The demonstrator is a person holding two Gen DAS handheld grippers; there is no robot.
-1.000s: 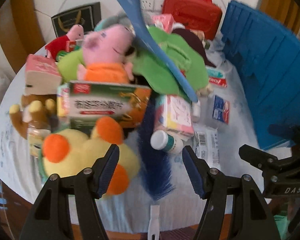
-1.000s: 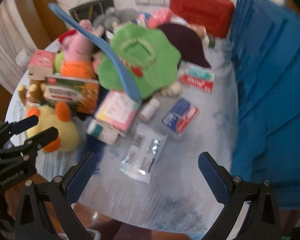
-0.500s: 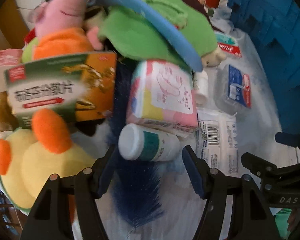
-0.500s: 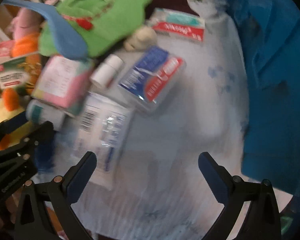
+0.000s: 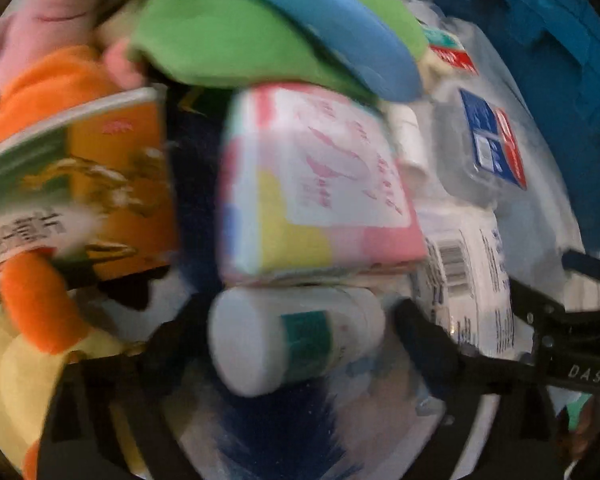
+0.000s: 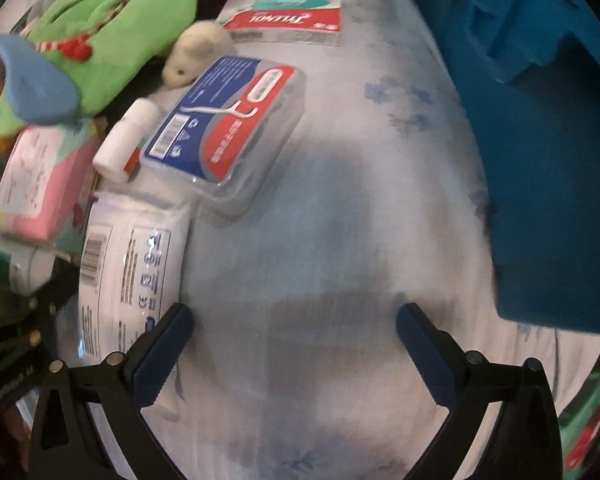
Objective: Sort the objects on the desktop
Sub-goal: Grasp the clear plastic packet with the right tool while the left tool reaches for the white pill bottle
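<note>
White plastic pill bottle [image 5: 296, 340] lies between the opening left gripper [image 5: 292, 344] fingers; they should straddle its teal band. Right gripper [image 6: 294, 328] gapes empty at six o'clock.

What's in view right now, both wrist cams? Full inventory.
pill bottle: 1, white with teal label, lying between left gripper's opening jaws
tissue pack: 1, pink-yellow, behind bottle
medicine box: 1, orange-green, left pile
floss case: 1, clear, blue-red label, mid-table
white pouch: 1, barcode, beside floss case
small white tube: 1, left of floss case
green plush: 1, far pile
blue bin: 1, right
left gripper: black, wide
right gripper: open over bare cloth
</note>
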